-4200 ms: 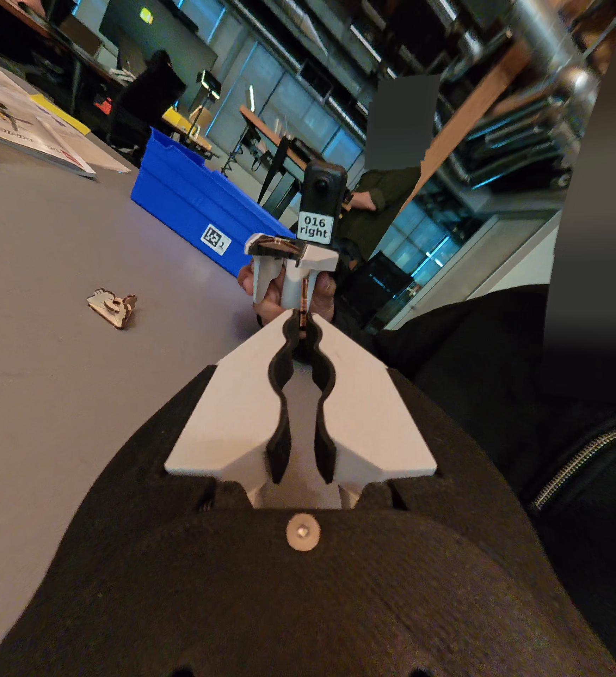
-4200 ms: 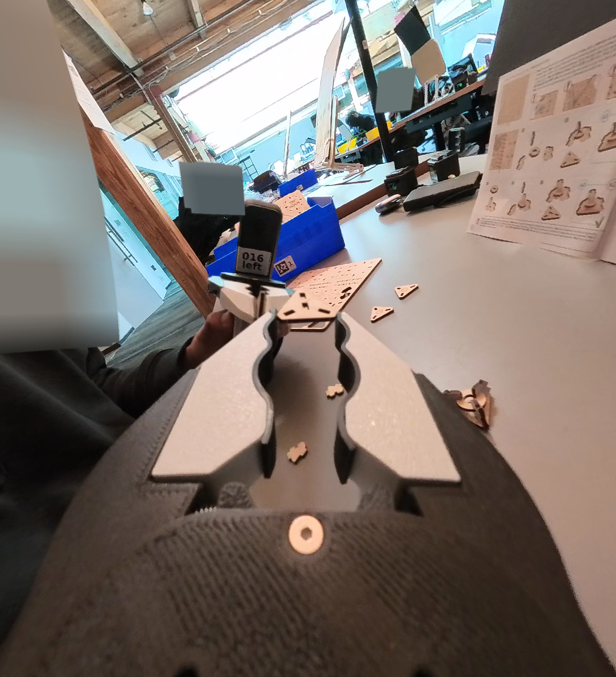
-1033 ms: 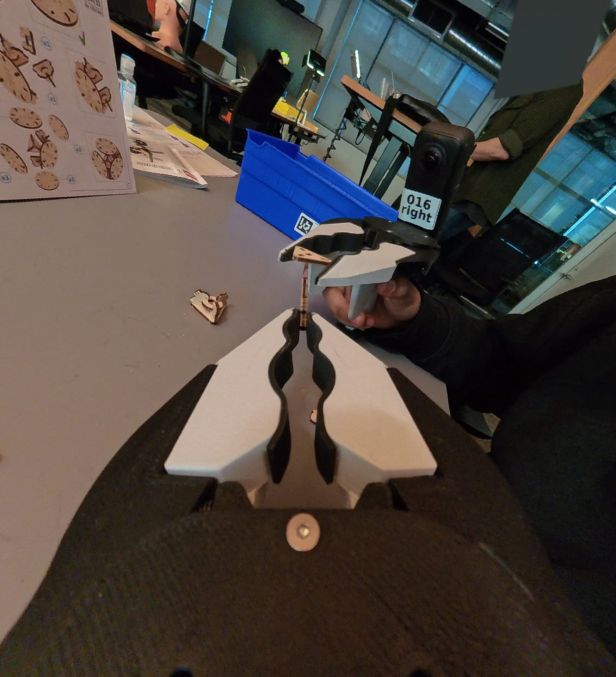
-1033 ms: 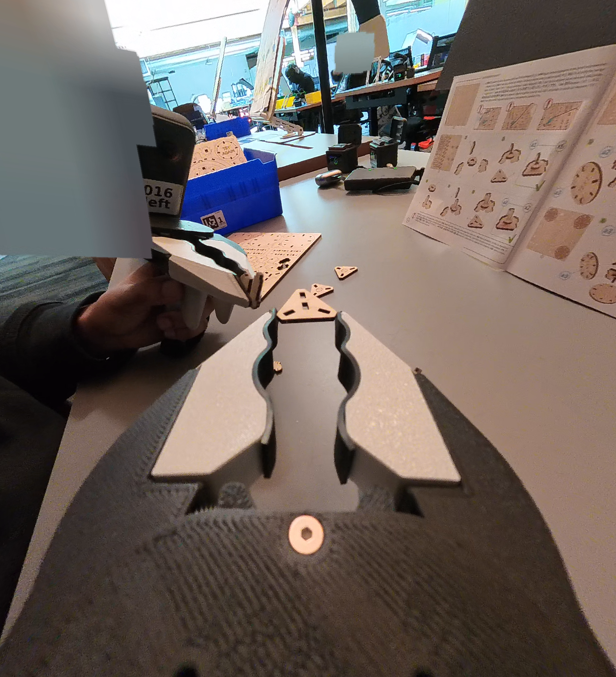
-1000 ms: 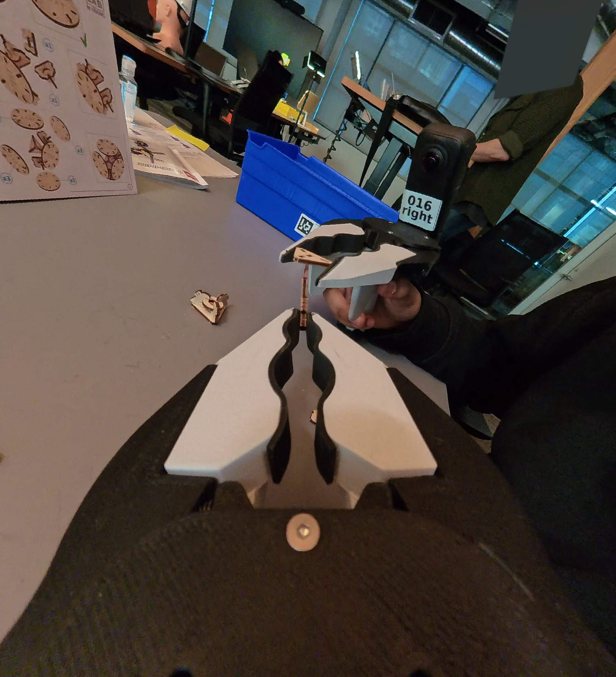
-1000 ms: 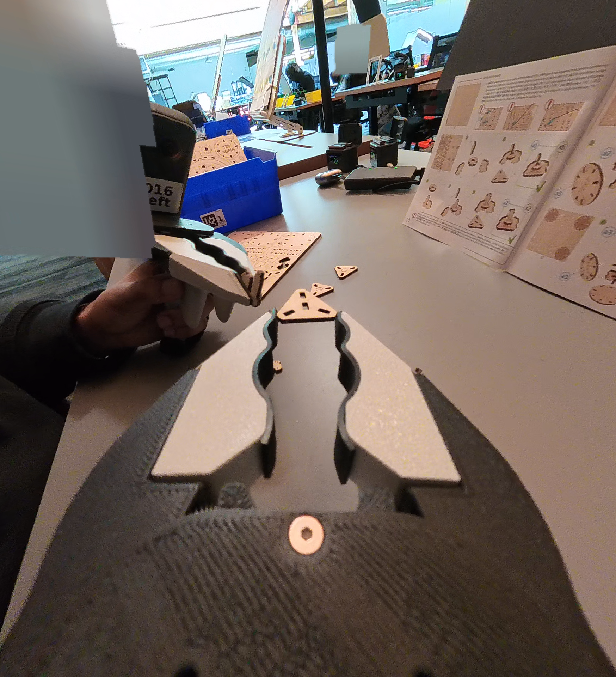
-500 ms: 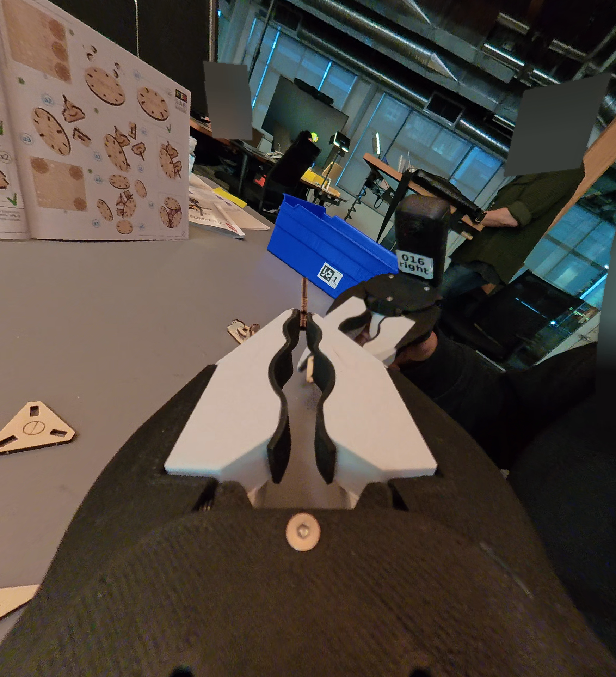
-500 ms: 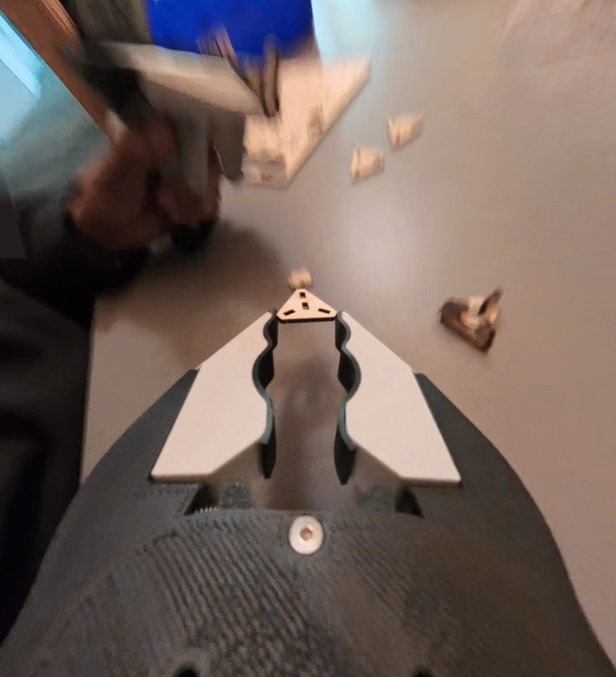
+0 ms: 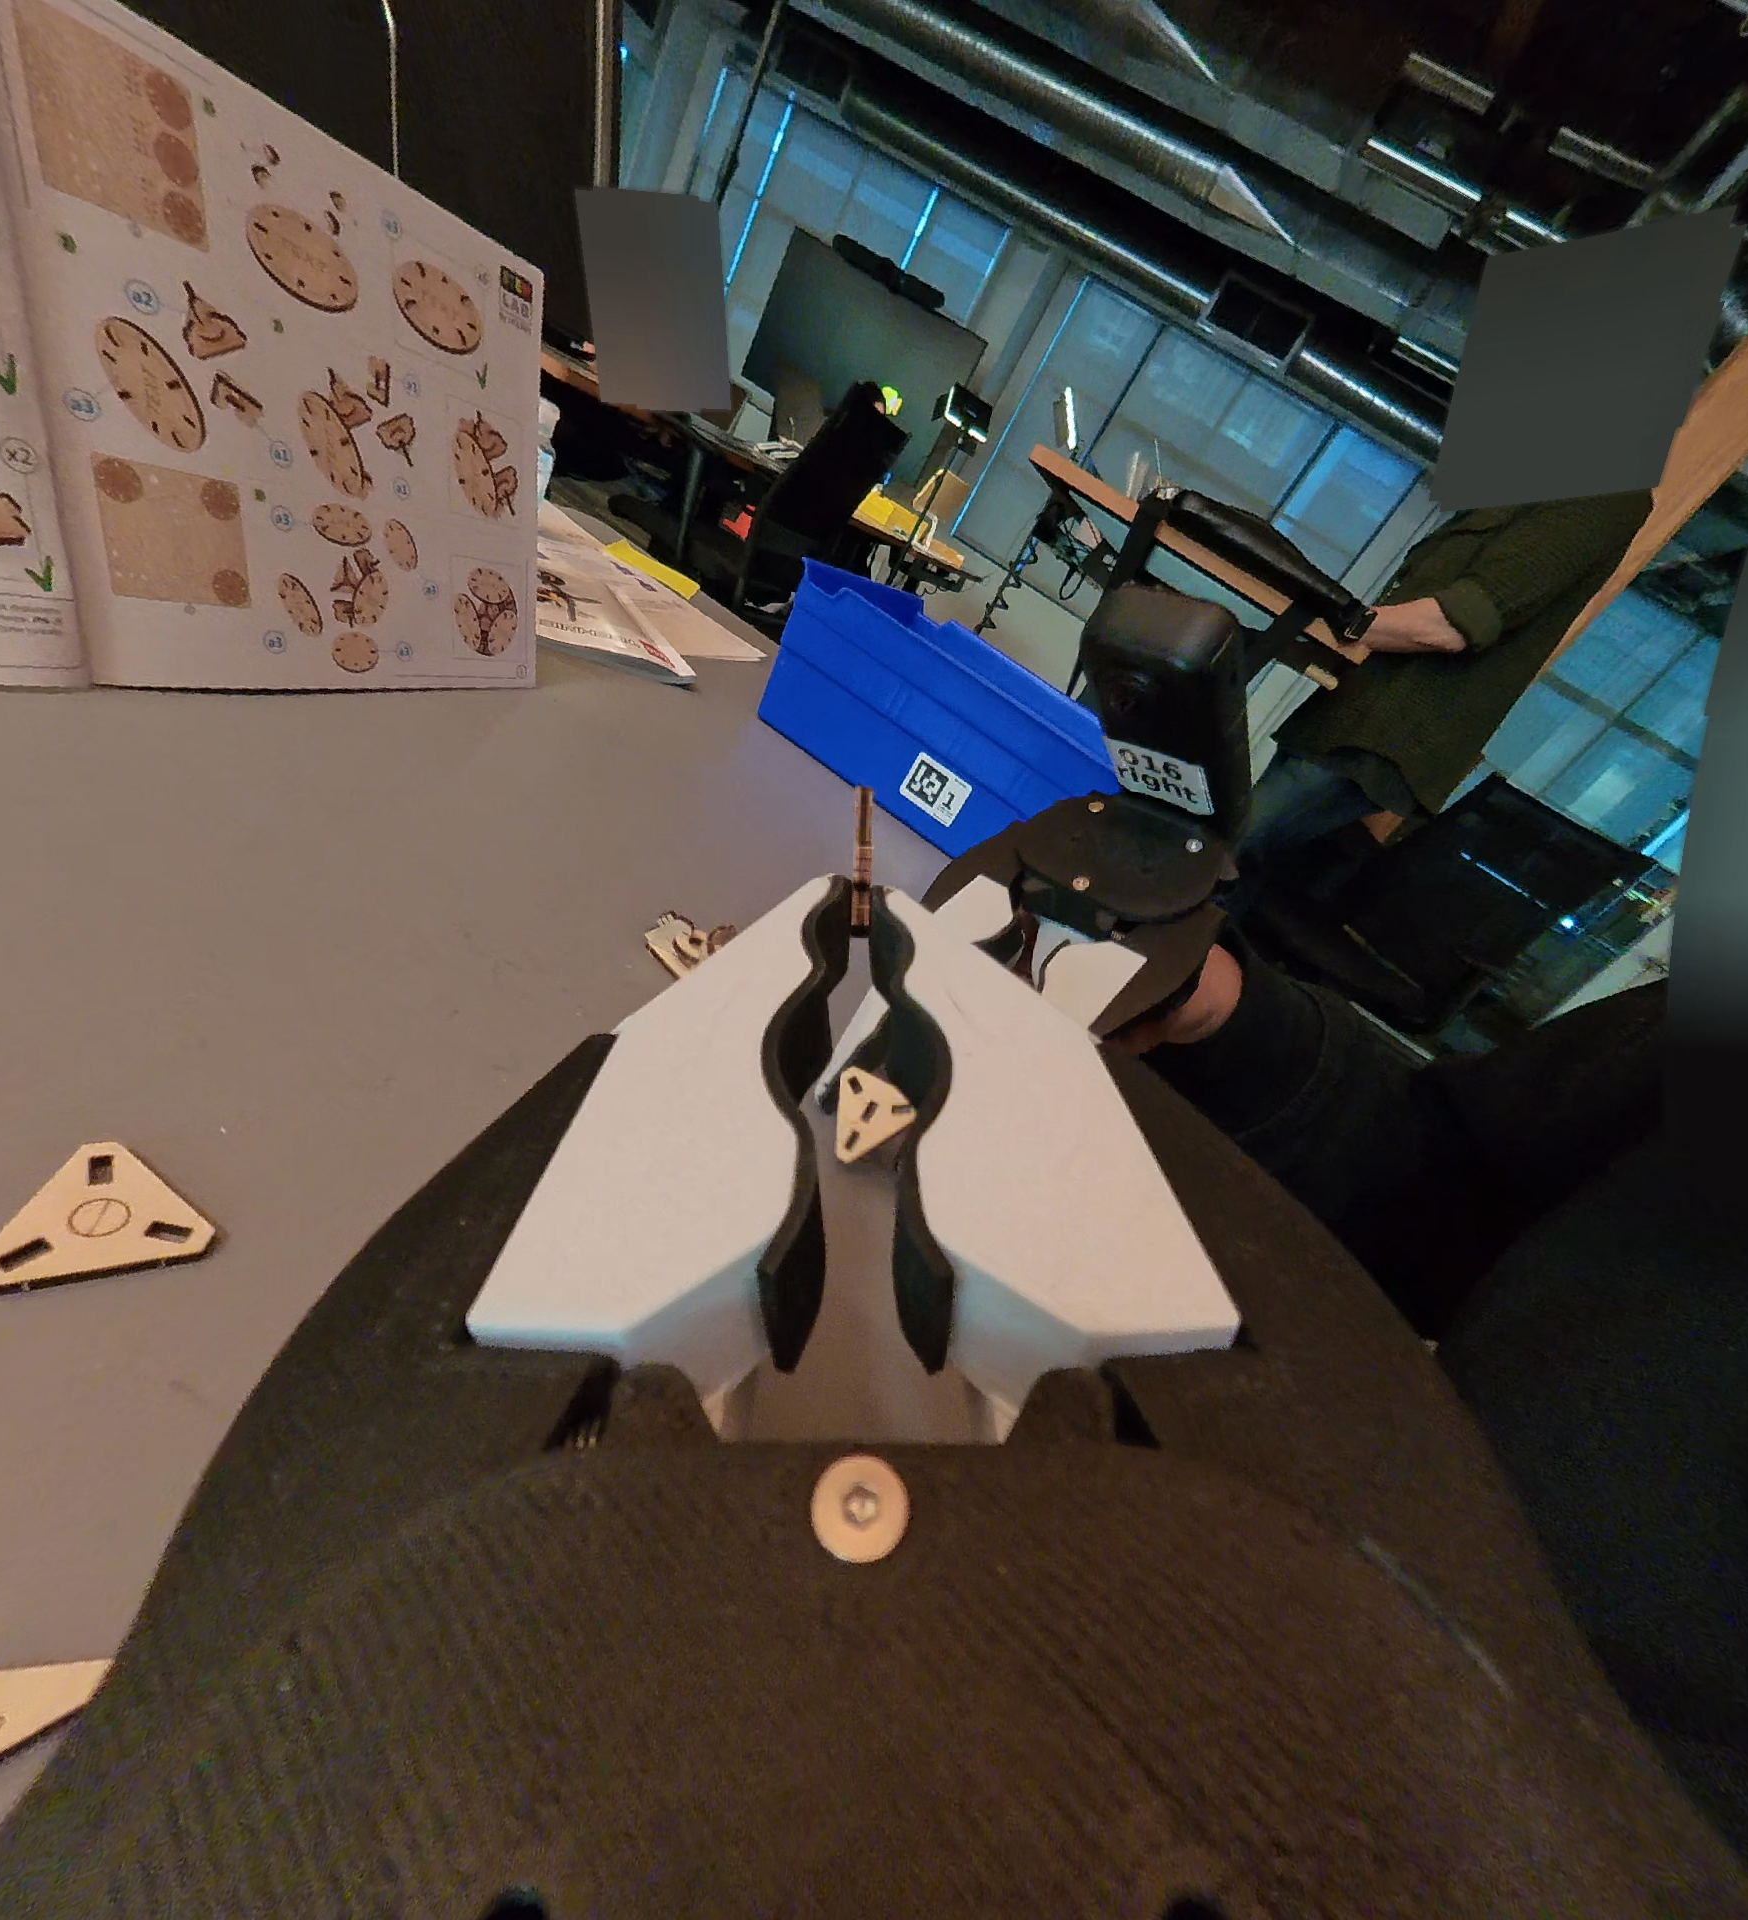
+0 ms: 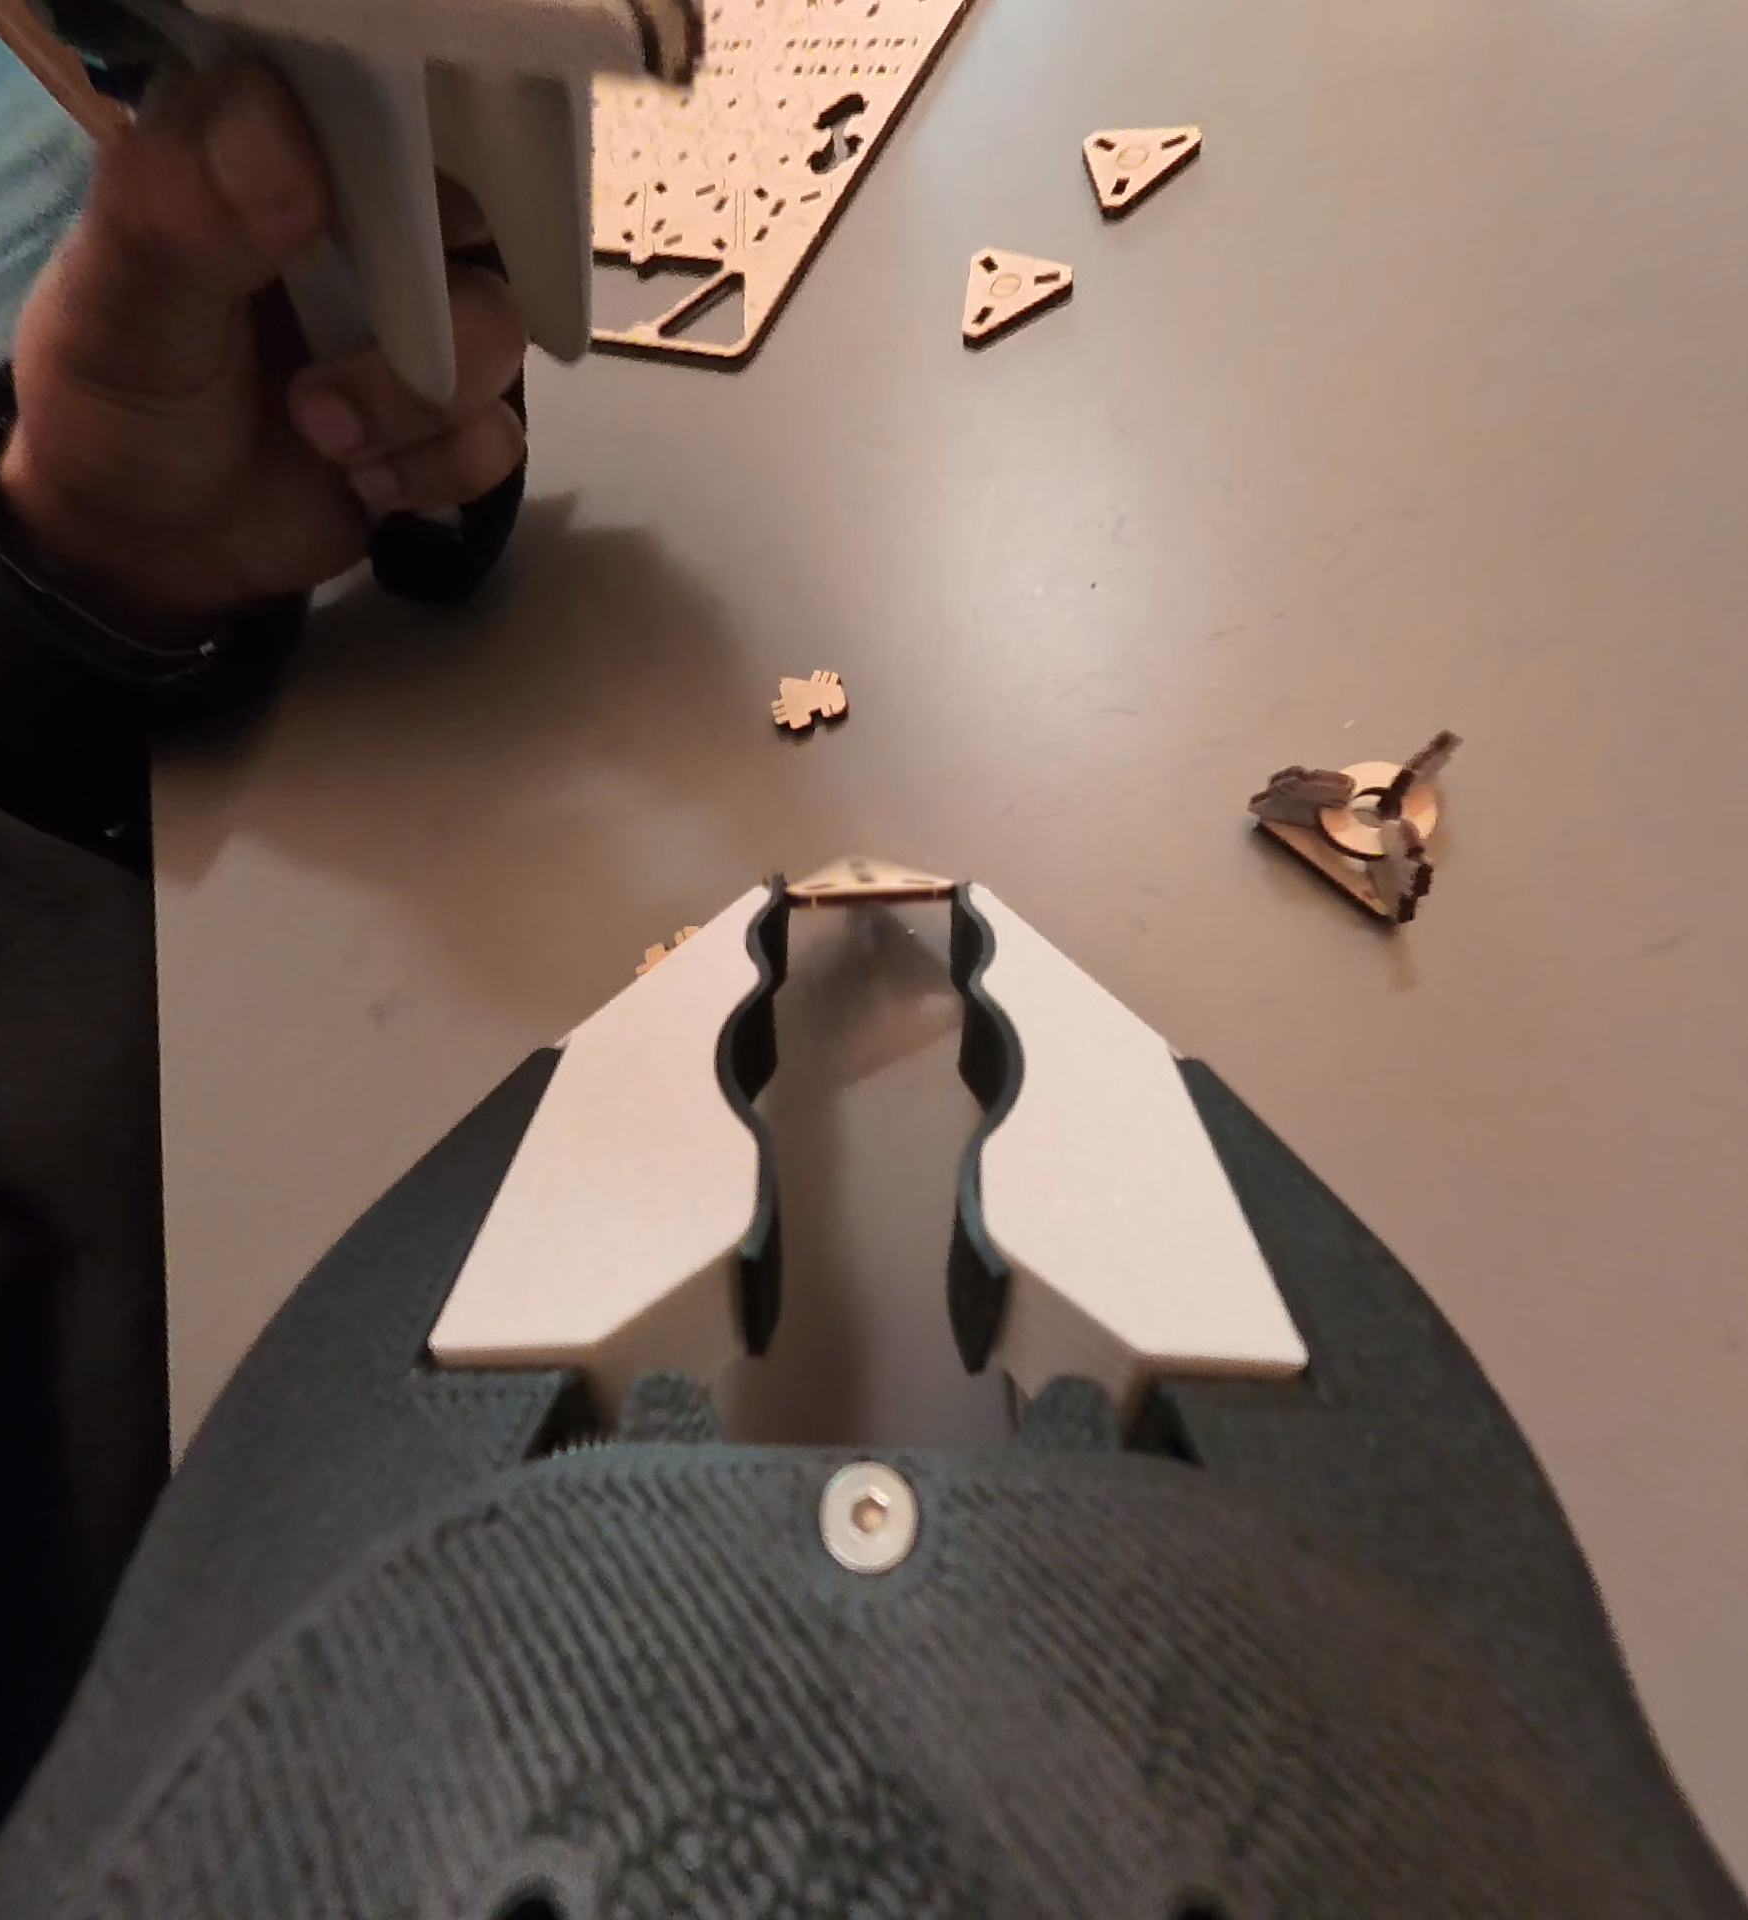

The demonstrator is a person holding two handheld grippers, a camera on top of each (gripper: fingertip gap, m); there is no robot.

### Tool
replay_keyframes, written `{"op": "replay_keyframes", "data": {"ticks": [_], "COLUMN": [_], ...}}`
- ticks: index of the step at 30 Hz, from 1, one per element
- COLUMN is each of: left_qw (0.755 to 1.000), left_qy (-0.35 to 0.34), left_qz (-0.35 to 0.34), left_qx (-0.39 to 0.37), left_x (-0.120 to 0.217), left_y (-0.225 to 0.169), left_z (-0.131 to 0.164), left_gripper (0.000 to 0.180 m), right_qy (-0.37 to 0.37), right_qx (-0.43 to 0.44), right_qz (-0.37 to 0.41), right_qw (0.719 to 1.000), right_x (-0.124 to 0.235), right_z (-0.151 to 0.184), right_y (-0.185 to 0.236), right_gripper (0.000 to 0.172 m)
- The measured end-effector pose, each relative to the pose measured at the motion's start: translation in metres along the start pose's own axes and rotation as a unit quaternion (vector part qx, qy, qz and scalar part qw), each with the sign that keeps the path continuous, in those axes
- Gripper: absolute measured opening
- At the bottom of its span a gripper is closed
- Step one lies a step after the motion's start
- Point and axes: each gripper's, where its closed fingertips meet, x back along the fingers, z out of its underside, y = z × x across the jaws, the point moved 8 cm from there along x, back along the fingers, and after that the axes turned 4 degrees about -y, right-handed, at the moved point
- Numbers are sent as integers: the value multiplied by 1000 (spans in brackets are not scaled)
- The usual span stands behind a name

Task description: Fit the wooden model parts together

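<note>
My left gripper (image 9: 859,914) is shut on a small thin wooden piece (image 9: 861,847) that stands upright out of the fingertips. My right gripper (image 10: 868,888) is shut on a flat wooden triangle (image 10: 865,878), held by its edges and pointed down close over the grey table (image 10: 1265,520). In the left wrist view the right gripper (image 9: 1119,894) sits low just behind my left fingers, and its triangle (image 9: 870,1112) shows through the gap between them. In the right wrist view the left gripper's handle and the hand on it (image 10: 330,260) are at the upper left.
A small toothed wooden bit (image 10: 810,701) lies ahead of the right gripper, a part-built wooden assembly (image 10: 1353,821) to its right. Two loose triangles (image 10: 1015,291) and a cut-out wooden sheet (image 10: 745,156) lie farther off. A blue bin (image 9: 922,717), an open instruction booklet (image 9: 226,416) and another triangle (image 9: 91,1226) show in the left wrist view.
My right gripper has tipped downward and dropped toward the table with the triangle still held. My left gripper has risen and turned, keeping its thin piece.
</note>
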Motion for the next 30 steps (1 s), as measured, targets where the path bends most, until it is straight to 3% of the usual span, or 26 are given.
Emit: {"op": "replay_keyframes", "data": {"ticks": [14, 22, 26, 30], "left_qw": [993, 985, 969, 934], "left_qy": [-101, -112, -98, -91], "left_qz": [-52, -108, -176, -268], "left_qx": [-36, -72, -145, -217], "left_x": [27, 51, 78, 134], "left_y": [4, 16, 22, 15], "left_z": [-22, -37, -55, -97], "left_gripper": [0, 0, 0, 0], "right_qy": [-21, -65, -91, -159], "right_qx": [-1, 22, 37, 44], "right_qz": [10, 52, 70, 86], "right_qw": [1000, 996, 993, 983], "right_x": [9, 18, 24, 35], "right_z": [1, -6, -10, -19], "right_y": [-6, -13, -14, -16], "right_gripper": [32, 32, 30, 21]}}
